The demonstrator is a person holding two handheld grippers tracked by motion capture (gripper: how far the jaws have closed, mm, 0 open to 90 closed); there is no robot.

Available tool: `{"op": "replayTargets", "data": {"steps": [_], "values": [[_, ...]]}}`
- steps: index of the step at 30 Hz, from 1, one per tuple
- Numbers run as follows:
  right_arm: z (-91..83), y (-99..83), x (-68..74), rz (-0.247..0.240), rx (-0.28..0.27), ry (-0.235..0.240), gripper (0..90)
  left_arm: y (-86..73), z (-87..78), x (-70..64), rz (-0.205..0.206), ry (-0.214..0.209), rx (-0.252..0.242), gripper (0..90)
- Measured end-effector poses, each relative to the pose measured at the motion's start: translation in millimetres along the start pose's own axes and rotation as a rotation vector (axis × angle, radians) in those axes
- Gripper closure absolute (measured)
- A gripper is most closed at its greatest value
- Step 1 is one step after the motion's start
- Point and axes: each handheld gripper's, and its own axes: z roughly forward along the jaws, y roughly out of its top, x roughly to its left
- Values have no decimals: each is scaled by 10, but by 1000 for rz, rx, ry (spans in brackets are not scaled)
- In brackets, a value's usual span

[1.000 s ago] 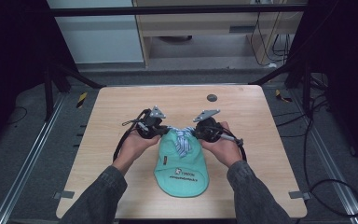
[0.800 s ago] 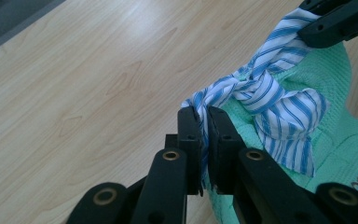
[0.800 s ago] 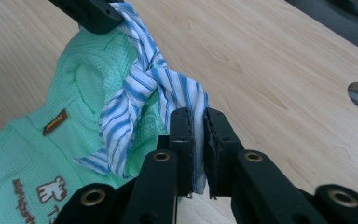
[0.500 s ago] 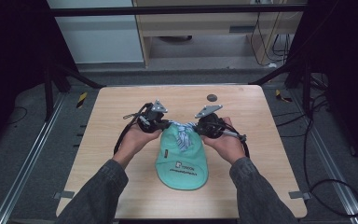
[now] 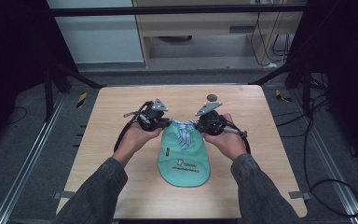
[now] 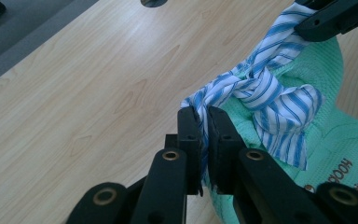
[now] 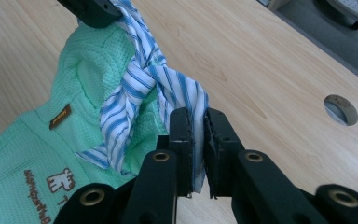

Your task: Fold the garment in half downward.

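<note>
This is a lab or workshop recording bay. A pale wooden counter (image 5: 121,154) with a round cable hole (image 5: 212,97) stands on grey carpet inside a frame of black metal struts (image 5: 177,10). Aluminium rails (image 5: 25,154) run along the floor, loose black cables (image 5: 328,182) trail beside them, and a beige bench (image 5: 205,28) stands behind.
</note>
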Motion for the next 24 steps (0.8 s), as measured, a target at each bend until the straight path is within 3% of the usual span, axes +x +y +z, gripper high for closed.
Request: {"op": "replayTargets", "data": {"steps": [20, 24], "values": [[-96, 58, -164, 24, -45, -40, 822, 303, -12, 65, 24, 30, -31, 847], [-158, 61, -184, 15, -53, -59, 816, 339, -58, -3, 56, 47, -36, 846]]}}
